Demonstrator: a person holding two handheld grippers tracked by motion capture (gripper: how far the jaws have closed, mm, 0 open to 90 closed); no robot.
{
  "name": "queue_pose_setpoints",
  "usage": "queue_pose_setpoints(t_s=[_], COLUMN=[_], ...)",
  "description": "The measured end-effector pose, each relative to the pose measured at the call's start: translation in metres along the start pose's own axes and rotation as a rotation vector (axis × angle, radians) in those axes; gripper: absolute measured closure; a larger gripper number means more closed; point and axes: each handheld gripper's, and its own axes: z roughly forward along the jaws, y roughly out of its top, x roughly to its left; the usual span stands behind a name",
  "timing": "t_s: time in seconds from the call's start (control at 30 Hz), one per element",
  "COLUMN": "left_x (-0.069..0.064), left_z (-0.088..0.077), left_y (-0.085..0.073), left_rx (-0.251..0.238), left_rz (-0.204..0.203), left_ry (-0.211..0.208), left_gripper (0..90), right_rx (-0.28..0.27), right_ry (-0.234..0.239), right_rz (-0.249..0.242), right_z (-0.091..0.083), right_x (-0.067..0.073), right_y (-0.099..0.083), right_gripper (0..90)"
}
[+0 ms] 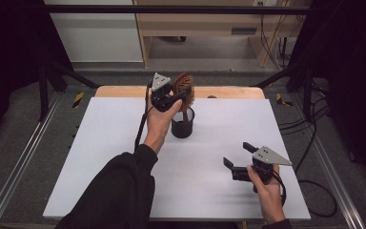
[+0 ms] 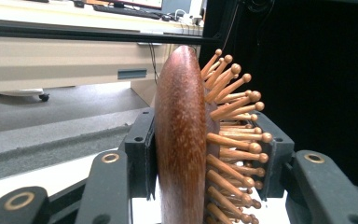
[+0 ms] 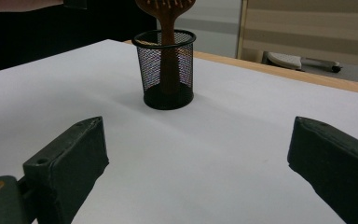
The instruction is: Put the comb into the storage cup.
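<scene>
A wooden hairbrush (image 1: 184,88) with peg bristles stands handle-down in a black mesh cup (image 1: 182,122) near the middle back of the white table. My left gripper (image 1: 175,96) is shut on the brush's head. In the left gripper view the brush (image 2: 182,140) fills the space between the two jaws, its pegs pointing right. My right gripper (image 1: 237,155) rests open at the front right, jaws wide apart with nothing between them. The right gripper view looks across the table at the cup (image 3: 165,70) with the brush handle (image 3: 168,56) inside it.
The white tabletop (image 1: 219,143) has a wooden strip (image 1: 124,91) along its far edge. Metal rails run along both sides of the table. Cables lie on the floor at the right.
</scene>
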Motion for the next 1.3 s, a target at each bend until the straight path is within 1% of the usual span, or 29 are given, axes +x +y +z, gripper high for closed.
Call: queue_pose_setpoints(t_s=[0.13, 0.27, 0.4, 0.63, 0.77, 0.97, 1.3], left_x=[-0.002, -0.002, -0.002, -0.001, -0.001, 0.003, 0.012], left_z=[0.001, 0.002, 0.003, 0.003, 0.001, -0.001, -0.005], left_y=[-0.003, -0.005, -0.007, -0.01, -0.01, -0.011, -0.012], left_rx=[0.002, 0.005, 0.005, 0.0, 0.003, 0.005, 0.003], left_rz=[0.0, -0.002, -0.012, -0.012, -0.002, 0.004, -0.007], left_ry=[-0.003, -0.003, -0.005, -0.002, -0.003, -0.005, -0.003], left_gripper=[50.4, 50.3, 50.3, 50.2, 50.0, 49.3, 48.0], right_rx=[0.004, 0.003, 0.004, 0.007, 0.008, 0.01, 0.014], right_ry=[0.007, 0.005, 0.004, 0.007, 0.006, 0.008, 0.004], right_rz=[-0.002, -0.001, 0.001, 0.002, 0.002, 0.004, 0.006], right_z=[0.001, 0.001, 0.0, 0.001, 0.001, 0.002, 0.002], right_x=[0.002, 0.001, 0.001, 0.002, 0.002, 0.002, 0.002], right_y=[0.0, 0.0, 0.0, -0.001, -0.001, -0.001, -0.001], right_gripper=[4.9, 4.9, 4.9, 4.8, 4.8, 4.7, 4.6])
